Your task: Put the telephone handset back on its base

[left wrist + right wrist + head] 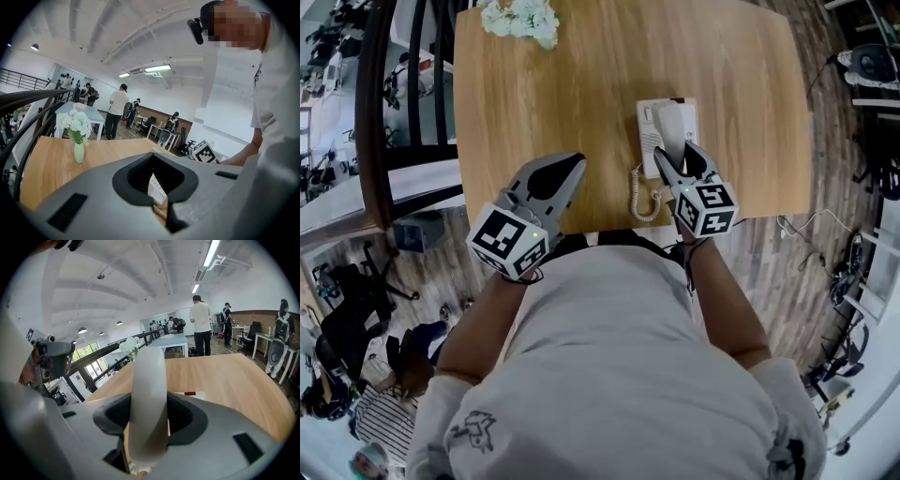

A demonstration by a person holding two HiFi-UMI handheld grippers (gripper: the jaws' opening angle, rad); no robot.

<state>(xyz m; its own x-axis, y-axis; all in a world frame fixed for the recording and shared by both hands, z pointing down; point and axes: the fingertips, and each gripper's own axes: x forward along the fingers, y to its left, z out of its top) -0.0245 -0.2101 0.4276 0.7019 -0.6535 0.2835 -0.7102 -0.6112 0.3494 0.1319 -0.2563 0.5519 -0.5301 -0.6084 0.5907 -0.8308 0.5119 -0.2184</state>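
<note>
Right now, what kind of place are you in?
Probably a big open office or lab: people stand near desks, office chairs sit by the wall, and strip lights run along the ceiling.

No legible writing anywhere at the table. The left cube [508, 242] and right cube [705, 208] carry only black-and-white square code patterns, with no letters or digits. A small line-drawn print [473, 433] on the person's shirt shoulder is a graphic, and any wording in it is too small to read. The keys of the base [648, 136], near the table's front edge, are too small and blurred for their numbers to be made out, and a small red patch [190, 393] on its top edge shows no readable characters.
</note>
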